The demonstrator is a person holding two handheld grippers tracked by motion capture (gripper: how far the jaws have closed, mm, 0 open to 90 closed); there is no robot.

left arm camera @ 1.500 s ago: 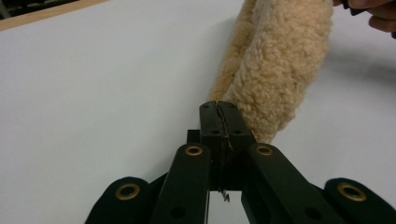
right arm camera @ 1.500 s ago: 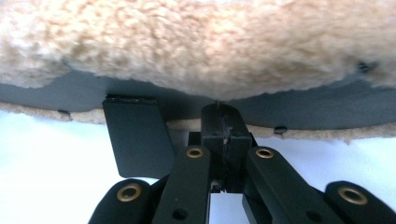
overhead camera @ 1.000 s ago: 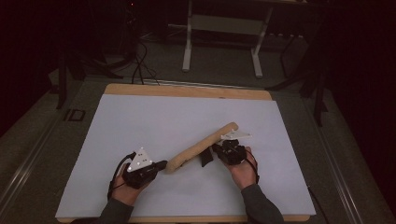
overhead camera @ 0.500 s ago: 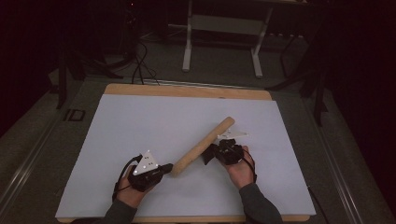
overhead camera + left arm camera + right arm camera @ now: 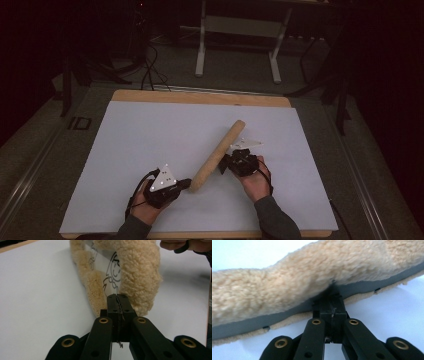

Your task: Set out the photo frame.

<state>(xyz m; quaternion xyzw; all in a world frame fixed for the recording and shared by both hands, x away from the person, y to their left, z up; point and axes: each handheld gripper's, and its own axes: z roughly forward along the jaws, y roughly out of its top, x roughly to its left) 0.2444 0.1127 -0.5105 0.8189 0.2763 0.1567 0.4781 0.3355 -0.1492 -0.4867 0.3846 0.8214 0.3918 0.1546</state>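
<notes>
Fleece roll (image 5: pixel 140 275) cut off at top (printed drawing partly hidden).

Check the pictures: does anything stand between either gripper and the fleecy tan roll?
Nothing visible does. The left gripper is shut on the end of the fleecy tan roll, and the right gripper is shut on its long grey-lined edge.

The room is dim, its edges lost in darkness. A white sheet (image 5: pixel 150 150) covers a wooden table (image 5: pixel 200 97), whose bare edge shows at the far side. Beyond it stands a pale metal frame (image 5: pixel 240 45) on grey carpet (image 5: pixel 235 82), with black cables (image 5: pixel 150 75) trailing across the floor.
</notes>
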